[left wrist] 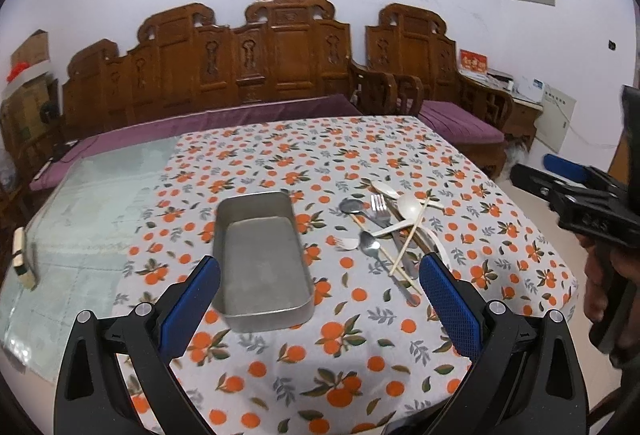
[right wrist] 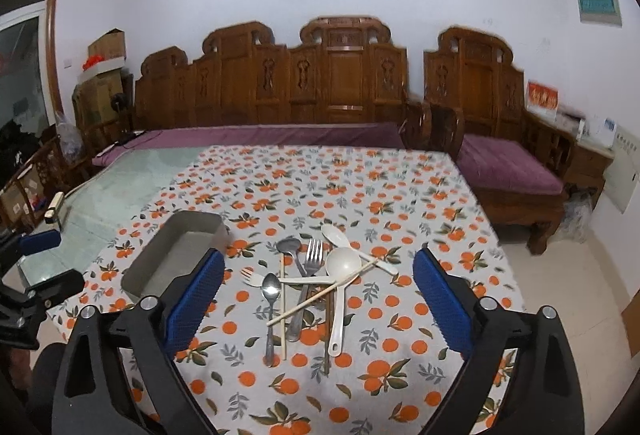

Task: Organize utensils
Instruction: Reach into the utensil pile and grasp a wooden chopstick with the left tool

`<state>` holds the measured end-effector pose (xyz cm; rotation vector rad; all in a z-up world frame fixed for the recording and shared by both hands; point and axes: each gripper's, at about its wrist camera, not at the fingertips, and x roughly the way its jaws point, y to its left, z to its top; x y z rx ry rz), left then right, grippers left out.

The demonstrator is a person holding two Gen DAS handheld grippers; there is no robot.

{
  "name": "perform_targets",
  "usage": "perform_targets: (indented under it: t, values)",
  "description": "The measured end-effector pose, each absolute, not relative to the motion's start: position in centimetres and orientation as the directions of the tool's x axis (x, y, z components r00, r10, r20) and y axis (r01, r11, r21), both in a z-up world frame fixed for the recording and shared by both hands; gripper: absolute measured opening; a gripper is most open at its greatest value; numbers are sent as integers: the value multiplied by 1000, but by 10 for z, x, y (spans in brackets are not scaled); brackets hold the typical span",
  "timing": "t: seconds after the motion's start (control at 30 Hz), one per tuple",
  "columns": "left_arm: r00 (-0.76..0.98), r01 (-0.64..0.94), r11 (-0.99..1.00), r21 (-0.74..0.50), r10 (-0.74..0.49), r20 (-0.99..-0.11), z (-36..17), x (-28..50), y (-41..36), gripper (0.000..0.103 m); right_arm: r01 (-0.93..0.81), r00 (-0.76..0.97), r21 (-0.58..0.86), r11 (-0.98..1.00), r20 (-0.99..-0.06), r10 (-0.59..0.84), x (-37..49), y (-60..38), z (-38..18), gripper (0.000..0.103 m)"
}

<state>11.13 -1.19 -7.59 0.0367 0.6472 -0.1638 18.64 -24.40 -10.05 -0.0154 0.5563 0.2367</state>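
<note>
Utensils [right wrist: 308, 283] are seen tangled beside an empty metal tray [left wrist: 260, 259], both grippers [left wrist: 318, 299] [right wrist: 318, 299] held wide apart, so neighbours could be dragged.

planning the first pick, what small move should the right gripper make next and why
Probably lower the open right gripper onto the metal spoon at the pile's left edge: it lies nearest the empty metal tray, and only a chopstick crowds it.

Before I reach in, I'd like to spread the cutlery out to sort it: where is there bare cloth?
Bare cloth lies behind the metal tray toward the sofa, and in front of the cutlery pile, nearest you. It is crowded only in the pile, where chopsticks cross the spoons and fork.
</note>
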Motion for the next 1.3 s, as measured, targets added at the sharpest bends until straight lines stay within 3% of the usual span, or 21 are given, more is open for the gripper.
perform_targets:
  t: [0.47,0.67,0.73,0.83,1.2,1.3]
  values:
    - [702,353,935,-26,-283,-654,-117,168,-69,96,-264,714,76,961,-655,248,232,-266,-170,63]
    - [638,406,913,-48,-321,-700,-147,202,-90,78,-255,681,89,963,-691,244,240,-276,-191,59]
    - [615,422,905,-53,-329,-717,-157,211,-98,68,-254,673,99,962,-696,249,243,-279,-195,54]
    - [585,447,893,-52,-336,-738,-172,224,-111,62,-253,664,105,962,-704,252,247,-283,-201,52]
    - [481,497,867,-37,-310,-820,-226,270,-144,27,-245,652,88,966,-722,231,250,-287,-211,51]
    - [466,513,858,-33,-311,-829,-231,275,-149,23,-242,650,92,966,-724,232,251,-288,-212,51]
